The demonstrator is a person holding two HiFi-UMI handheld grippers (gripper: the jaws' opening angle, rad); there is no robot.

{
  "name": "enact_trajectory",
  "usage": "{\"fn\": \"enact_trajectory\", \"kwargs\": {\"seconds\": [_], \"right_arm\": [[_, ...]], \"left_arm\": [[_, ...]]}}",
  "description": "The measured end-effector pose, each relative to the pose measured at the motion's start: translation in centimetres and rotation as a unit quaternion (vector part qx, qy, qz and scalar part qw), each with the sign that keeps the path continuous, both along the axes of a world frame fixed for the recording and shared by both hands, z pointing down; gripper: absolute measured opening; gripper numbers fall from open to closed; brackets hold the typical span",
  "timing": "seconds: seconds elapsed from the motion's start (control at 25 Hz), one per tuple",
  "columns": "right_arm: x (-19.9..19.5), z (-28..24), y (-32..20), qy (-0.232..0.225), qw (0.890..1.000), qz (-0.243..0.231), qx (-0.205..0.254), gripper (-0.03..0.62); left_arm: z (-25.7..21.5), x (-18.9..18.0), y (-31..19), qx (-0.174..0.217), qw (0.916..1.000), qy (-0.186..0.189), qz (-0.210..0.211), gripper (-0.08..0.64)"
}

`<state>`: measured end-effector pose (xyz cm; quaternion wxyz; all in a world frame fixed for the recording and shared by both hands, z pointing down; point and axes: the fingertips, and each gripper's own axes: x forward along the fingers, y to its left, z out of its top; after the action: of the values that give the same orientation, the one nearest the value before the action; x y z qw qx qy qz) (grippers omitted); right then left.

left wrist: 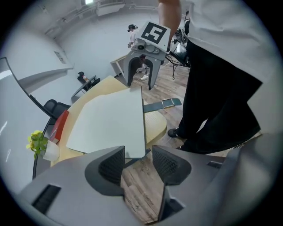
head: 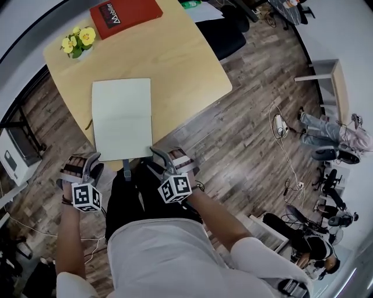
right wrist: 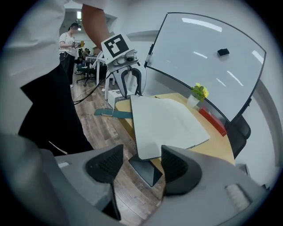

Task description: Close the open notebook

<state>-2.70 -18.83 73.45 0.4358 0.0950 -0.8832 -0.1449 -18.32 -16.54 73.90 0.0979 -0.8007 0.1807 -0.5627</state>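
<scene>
The open notebook (head: 121, 119) lies with blank white pages up on the wooden table (head: 186, 64), its near edge at the table's front rim. A dark teal strip (head: 126, 169) sticks out past that edge. My left gripper (head: 86, 158) hovers by the near left corner and my right gripper (head: 169, 156) by the near right corner. In the left gripper view the jaws (left wrist: 138, 154) stand open just short of the notebook (left wrist: 110, 123). In the right gripper view the jaws (right wrist: 141, 154) are open, with the notebook's (right wrist: 168, 123) corner lying in line with the gap, untouched.
A red book (head: 125, 16) and a pot of yellow flowers (head: 78, 41) sit at the table's far side. A black chair (head: 227, 35) stands behind it. A whiteboard (right wrist: 212, 53) stands past the table. Cables and gear litter the wooden floor (head: 256, 134) at right.
</scene>
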Motion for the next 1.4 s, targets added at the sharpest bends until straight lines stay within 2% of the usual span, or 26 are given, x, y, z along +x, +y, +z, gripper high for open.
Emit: {"fn": "enact_trajectory", "kwargs": {"seconds": [0.04,0.24,0.32,0.56,0.6,0.72,1.08,1.4], "right_arm": [[0.0,0.0,-0.1,0.001,1.0,0.0,0.004,0.27],[-0.1,0.2,-0.2,0.01,1.0,0.006,0.012,0.267],[0.1,0.0,-0.5,0.011,1.0,0.013,0.015,0.195],[0.3,-0.1,-0.7,0.014,0.999,0.026,0.016,0.192],[0.3,-0.2,-0.7,0.014,0.999,0.026,0.017,0.145],[0.3,-0.5,-0.7,0.014,0.999,0.024,0.016,0.12],[0.3,-2.2,-0.5,0.008,1.0,0.018,0.016,0.09],[0.1,-6.0,-0.7,-0.012,0.999,0.03,0.02,0.063]], "left_arm": [[0.1,0.1,-0.1,0.0,1.0,0.002,0.005,0.195],[0.2,-0.1,-0.3,0.001,0.9999,0.011,0.013,0.155],[0.1,-0.1,-0.5,0.003,0.9998,0.014,0.017,0.135],[-0.3,-0.2,-0.2,-0.001,0.9994,0.02,0.027,0.126],[-0.4,-0.1,-0.2,-0.001,0.9994,0.023,0.027,0.123],[-0.7,-0.1,-0.2,-0.004,0.9993,0.031,0.021,0.118],[-2.6,-0.1,0.0,-0.004,0.9982,0.056,0.02,0.086],[-6.1,-0.1,0.0,0.015,0.9964,0.08,0.024,0.055]]}}
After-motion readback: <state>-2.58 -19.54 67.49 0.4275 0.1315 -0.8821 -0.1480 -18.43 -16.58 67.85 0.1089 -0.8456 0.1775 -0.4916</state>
